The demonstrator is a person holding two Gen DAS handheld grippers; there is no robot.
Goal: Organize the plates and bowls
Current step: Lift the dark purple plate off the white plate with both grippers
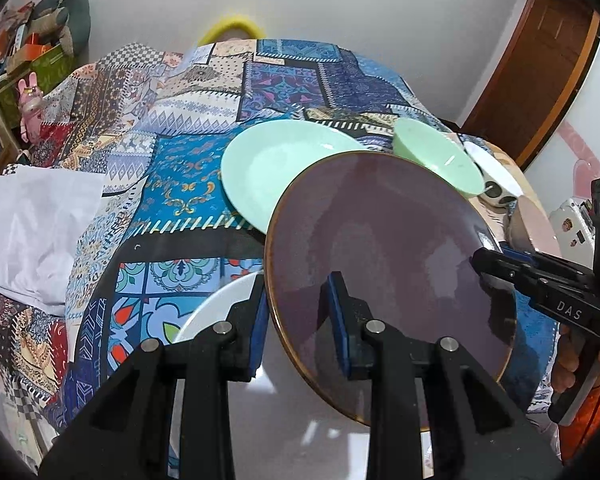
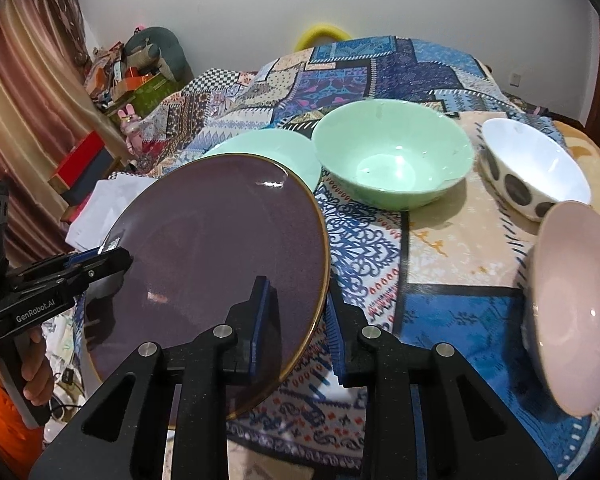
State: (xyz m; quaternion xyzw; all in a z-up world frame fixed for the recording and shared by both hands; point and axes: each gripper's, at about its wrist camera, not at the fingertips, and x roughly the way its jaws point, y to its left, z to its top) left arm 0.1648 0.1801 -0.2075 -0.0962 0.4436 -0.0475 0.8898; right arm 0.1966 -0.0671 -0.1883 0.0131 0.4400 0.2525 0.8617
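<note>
**me:** Progress check, mid-sort. I've got the round dark purple glazed plate with the bronze rim [image 1: 380, 264] lifted and tilted above the patchwork tablecloth [image 2: 440, 240], held from both sides. My left tongs [image 1: 296, 320] are clamped on its near edge, one pad on top and one under. My right tongs [image 2: 296, 320] grip the opposite edge the same way.

**other:** so how much is actually sorted?

**me:** Not much, I'd say. Nothing looks stacked yet. Just beyond the purple plate sits the flat mint green plate [image 1: 276, 168], with the deep mint green bowl [image 2: 392, 156] beside it. Further to the right of my right tongs are the white bowl with black dots [image 2: 536, 176] and the pale pink bowl [image 2: 576, 304], each on its own. My guess is the purple plate goes onto another plate, then the bowls get nested.

**other:** any difference between the two cams?

**me:** Yeah. The left one shows a plain white plate [image 1: 220, 304] right under my left tongs, which the right cam doesn't catch. The right cam shows the pink bowl properly, tipped toward the lens, and the dotted bowl in full. On the left cam both are mostly hidden.
</note>
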